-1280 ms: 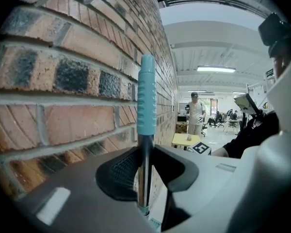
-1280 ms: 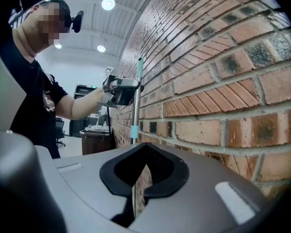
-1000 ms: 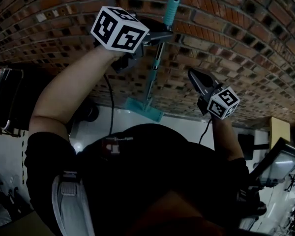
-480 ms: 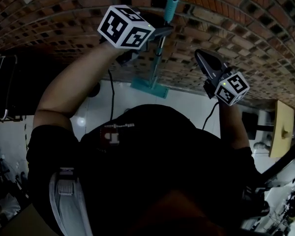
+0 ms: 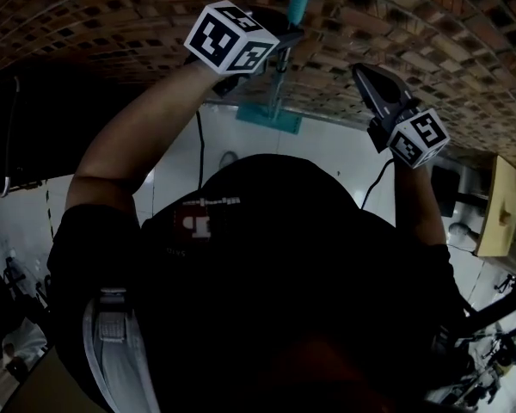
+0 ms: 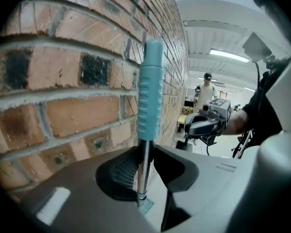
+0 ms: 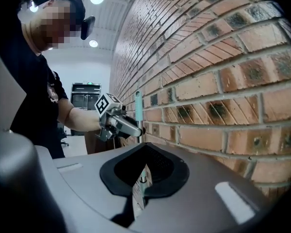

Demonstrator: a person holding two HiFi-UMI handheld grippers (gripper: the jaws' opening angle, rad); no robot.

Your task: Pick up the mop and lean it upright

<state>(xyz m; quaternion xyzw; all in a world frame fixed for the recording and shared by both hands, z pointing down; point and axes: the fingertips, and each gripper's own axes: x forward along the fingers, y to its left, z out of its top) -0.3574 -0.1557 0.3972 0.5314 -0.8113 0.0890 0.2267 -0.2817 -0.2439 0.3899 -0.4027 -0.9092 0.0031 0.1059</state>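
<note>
Mop point(image 5: 271, 117): upright, close along brick wall point(image 5: 112, 24), head low by wall foot; floor contact unclear.
Left gripper point(image 6: 143, 176): fingers pinching metal pole just under teal grip; high hold, probably to steer lean onto wall.
Right gripper point(image 7: 143, 174): fingers pressed together, empty, beside wall, apart from mop; probably spare for steadying.

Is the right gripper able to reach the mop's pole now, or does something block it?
Probably yes. Only open air lies between the right gripper and the mop pole. The left gripper clamps it just under the teal grip, leaving the length below free. The right jaws must open first.
</note>
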